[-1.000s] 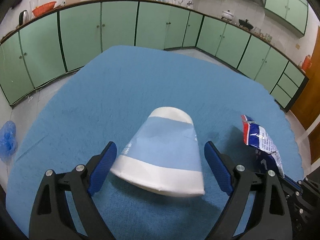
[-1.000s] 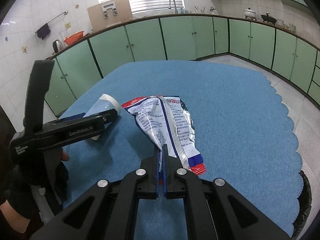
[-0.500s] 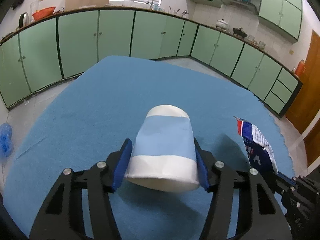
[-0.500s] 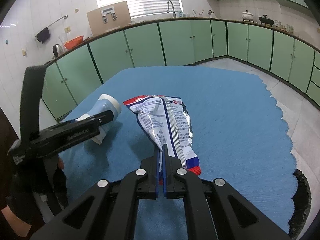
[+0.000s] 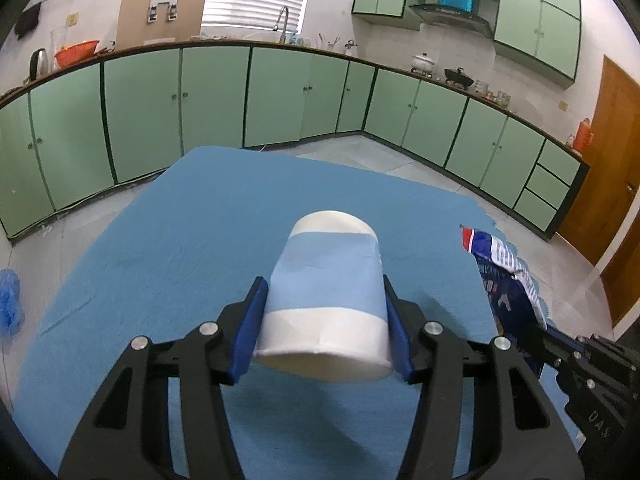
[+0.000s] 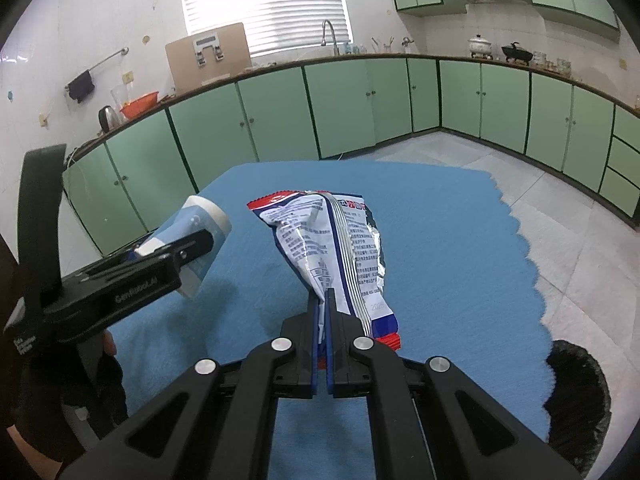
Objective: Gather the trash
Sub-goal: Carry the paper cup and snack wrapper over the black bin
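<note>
Around the room: green cabinets [image 5: 216,100] along the walls, grey tiled floor [image 6: 568,248], window with blinds [image 6: 264,4] over the sink. Below my tools, the surface [image 5: 168,248] wears a blue cloth with a scalloped edge. Black trash bin [image 6: 580,396] sits at the cloth's lower right edge in the right view, rim partly tucked behind the cloth.

My left tool [image 5: 322,320] has the paper cup [image 5: 326,292] between its blue pads [image 5: 248,328], both pads on the cup's sides, jaws closing on it. Cup is white with a light-blue band, lying sideways along the fingers, wide end toward the camera, narrow end pointing away. Right view shows it clear of the cloth, carried in the air. My hand on that tool's grip is at the lower left of the right view, dark sleeve.

My right tool [image 6: 323,300] is clamped tight on the snack wrapper [image 6: 336,248], pinching it near its lower end. Wrapper is crinkled, white with small print, blue and red trim, silver lining showing; it stands up and away from the jaws, above the cloth. In the left view it shows at the right edge, just beside the cup.

Orange bowl [image 5: 76,47] and kettle [image 5: 38,60] on the far counter, left.
</note>
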Demonstrator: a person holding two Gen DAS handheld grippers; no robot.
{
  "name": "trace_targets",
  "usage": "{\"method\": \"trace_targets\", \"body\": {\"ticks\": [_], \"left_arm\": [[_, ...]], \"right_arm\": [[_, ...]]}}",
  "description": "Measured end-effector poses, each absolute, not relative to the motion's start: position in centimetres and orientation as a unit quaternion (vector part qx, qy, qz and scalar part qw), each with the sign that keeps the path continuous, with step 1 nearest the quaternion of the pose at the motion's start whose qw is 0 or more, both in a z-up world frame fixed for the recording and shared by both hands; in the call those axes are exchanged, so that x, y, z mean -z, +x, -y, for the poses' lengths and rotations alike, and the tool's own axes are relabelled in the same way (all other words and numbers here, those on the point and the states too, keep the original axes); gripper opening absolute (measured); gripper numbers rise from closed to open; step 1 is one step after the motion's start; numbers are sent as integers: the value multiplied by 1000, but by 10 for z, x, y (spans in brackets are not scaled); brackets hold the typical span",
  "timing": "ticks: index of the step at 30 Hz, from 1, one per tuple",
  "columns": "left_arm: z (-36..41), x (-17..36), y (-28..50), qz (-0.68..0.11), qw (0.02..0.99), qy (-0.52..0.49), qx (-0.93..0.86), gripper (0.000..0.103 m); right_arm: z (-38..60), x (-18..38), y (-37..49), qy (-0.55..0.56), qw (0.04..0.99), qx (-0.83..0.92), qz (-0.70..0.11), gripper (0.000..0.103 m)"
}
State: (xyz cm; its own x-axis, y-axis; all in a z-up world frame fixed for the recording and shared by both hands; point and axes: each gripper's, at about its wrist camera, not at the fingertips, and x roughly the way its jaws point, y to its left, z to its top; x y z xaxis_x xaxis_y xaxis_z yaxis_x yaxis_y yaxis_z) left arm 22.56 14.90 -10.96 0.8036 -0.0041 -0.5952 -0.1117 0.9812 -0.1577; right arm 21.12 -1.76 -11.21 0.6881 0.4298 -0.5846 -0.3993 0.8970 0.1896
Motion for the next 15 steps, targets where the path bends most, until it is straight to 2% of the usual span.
{"method": "trace_targets", "body": {"ticks": [15], "left_arm": [[-59,82,219,-291,954,-62,43,52]], "right_arm": [[99,85,198,51,938,-169,-297,3]]}}
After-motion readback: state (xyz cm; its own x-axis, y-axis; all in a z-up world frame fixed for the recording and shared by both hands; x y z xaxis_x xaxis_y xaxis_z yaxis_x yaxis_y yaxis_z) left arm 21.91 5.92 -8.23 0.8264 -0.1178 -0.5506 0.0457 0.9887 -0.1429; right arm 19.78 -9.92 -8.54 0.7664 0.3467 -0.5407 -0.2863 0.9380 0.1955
